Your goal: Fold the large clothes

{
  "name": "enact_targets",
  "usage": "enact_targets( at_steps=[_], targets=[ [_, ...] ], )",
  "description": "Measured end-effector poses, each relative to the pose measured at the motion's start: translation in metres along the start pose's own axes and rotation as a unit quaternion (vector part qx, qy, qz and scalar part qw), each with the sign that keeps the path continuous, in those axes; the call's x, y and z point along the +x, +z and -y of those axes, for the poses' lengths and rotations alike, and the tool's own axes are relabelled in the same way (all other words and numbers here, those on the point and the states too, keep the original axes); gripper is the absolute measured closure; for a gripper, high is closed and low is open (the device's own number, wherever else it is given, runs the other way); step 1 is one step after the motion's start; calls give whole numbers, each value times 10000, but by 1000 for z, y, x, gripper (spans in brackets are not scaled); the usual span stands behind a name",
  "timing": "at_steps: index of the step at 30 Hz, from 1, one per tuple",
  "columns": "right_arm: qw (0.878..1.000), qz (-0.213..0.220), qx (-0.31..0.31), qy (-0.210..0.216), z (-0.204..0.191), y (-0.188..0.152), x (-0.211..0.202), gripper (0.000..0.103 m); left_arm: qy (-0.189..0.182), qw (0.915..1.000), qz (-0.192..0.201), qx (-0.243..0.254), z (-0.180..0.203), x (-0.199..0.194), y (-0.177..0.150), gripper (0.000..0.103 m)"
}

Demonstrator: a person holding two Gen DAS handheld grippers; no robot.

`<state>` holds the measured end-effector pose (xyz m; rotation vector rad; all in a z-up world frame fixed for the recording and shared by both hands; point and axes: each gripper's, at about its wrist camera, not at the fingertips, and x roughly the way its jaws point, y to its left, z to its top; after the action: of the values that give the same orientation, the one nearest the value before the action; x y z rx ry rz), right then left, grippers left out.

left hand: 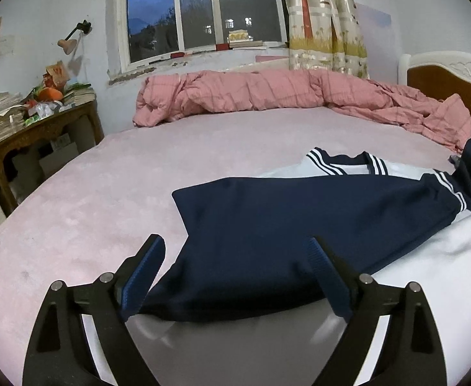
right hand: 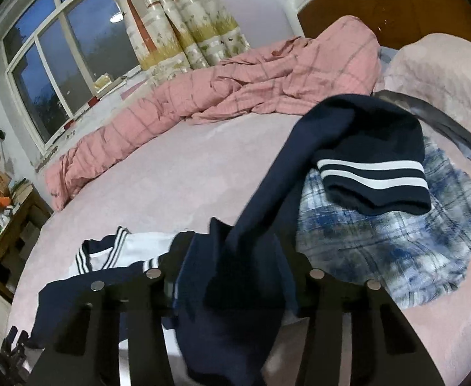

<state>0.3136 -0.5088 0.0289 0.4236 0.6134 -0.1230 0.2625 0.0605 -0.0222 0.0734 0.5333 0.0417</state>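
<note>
Left hand-held gripper (left hand: 235, 257) wide apart, navy-and-white jacket (left hand: 299, 218) sleeve slack between its fingers, unpinched.

Your left claw (left hand: 235, 247) has two matte black fingers, each widening into a triangular arm with a wedge-shaped recess. Ribbed blue pads (left hand: 142, 276) line their inner faces. Round silver pins sit at the joints, two per side. Your right claw (right hand: 235, 257) shows the same black arms and silver pins.
</note>
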Motion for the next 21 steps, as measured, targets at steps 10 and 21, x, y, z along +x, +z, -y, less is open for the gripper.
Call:
enact_targets(
  at_steps=[10,21],
  targets=[
    [9960,152,-136,-873,17,7,27,72,69,9993,-248,283,15,12,-6,14],
    [9963,194,-231,-808,26,8,41,101,3,9994,-300,176,13,14,-6,14]
  ],
)
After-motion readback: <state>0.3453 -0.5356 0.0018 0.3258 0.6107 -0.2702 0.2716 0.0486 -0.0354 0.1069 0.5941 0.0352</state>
